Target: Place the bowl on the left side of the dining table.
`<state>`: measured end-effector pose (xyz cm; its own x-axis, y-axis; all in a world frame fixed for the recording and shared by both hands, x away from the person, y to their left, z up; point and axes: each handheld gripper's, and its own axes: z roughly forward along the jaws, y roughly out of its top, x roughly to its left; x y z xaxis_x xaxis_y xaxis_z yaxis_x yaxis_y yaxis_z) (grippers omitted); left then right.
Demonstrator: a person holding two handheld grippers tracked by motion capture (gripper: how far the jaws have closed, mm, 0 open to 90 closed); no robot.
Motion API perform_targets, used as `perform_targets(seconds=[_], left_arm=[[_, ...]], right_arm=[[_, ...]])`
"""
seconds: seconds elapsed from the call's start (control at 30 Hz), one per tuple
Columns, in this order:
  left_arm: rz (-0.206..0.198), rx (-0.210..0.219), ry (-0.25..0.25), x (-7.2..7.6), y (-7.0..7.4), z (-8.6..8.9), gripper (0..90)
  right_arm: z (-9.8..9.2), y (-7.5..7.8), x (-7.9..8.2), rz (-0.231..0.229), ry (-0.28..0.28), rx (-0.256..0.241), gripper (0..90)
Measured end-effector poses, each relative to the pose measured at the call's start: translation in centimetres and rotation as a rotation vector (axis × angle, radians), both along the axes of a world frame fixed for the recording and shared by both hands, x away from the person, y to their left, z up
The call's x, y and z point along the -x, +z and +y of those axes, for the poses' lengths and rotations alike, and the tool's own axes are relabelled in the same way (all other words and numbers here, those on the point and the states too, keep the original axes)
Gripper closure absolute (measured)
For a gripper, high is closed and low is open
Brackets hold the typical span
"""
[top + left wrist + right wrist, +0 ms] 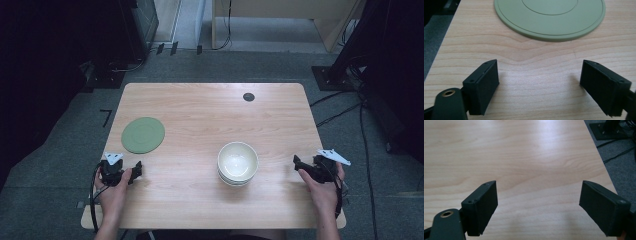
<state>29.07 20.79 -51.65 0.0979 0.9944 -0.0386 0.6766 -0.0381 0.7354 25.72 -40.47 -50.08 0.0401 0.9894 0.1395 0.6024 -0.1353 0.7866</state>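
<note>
Left gripper (131, 173), jaws spread, empty; green plate (143, 135) near at 12 o'clock. Right gripper (302, 165), jaws spread, empty; white bowl (238, 163) at 9 o'clock, apart.

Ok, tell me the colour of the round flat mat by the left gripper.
Sage green mat, clearest in the left gripper view.

Both grippers: matte black bodies. Left gripper (121, 172) and right gripper (312, 167) each carry a pale grey three-cornered plate on top, with a black cable trailing from the body. Jaws are flat, blocky black pads with small recessed screw holes near the edges. Brass-coloured insert in the black knuckle, near left. Forearms bare, no sleeves.
</note>
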Motion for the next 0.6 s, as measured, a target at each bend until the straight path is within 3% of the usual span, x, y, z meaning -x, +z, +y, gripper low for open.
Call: perform_targets(seconds=[0.07,0.17,0.27,0.3,0.43,0.5,0.6], left_arm=[[-0.014,0.04,0.002,0.0,0.3,-0.1,13.6],[-0.022,0.037,-0.01,0.0,0.6,-0.4,13.6],[-0.038,0.045,-0.024,0.1,1.3,-0.9,13.6],[-0.048,0.048,-0.036,0.1,1.7,-1.2,13.5],[-0.058,0.063,-0.039,0.1,2.2,-1.8,13.5],[-0.062,0.086,-0.076,0.2,2.7,-2.6,13.1],[-0.069,0.08,-0.092,0.2,3.1,-3.2,13.0]], right_arm=[[0.8,1.0,0.0,-0.022,0.021,-0.022,15.2],[1.3,1.6,0.0,-0.036,0.039,-0.03,15.2],[2.2,2.5,0.0,-0.064,0.078,-0.061,15.2],[2.8,3.0,0.1,-0.094,0.115,-0.091,15.5],[3.9,4.0,0.2,-0.129,0.155,-0.117,15.9],[4.6,4.4,0.3,-0.136,0.174,-0.124,16.0],[5.6,5.0,0.1,-0.124,0.21,-0.116,15.8]])
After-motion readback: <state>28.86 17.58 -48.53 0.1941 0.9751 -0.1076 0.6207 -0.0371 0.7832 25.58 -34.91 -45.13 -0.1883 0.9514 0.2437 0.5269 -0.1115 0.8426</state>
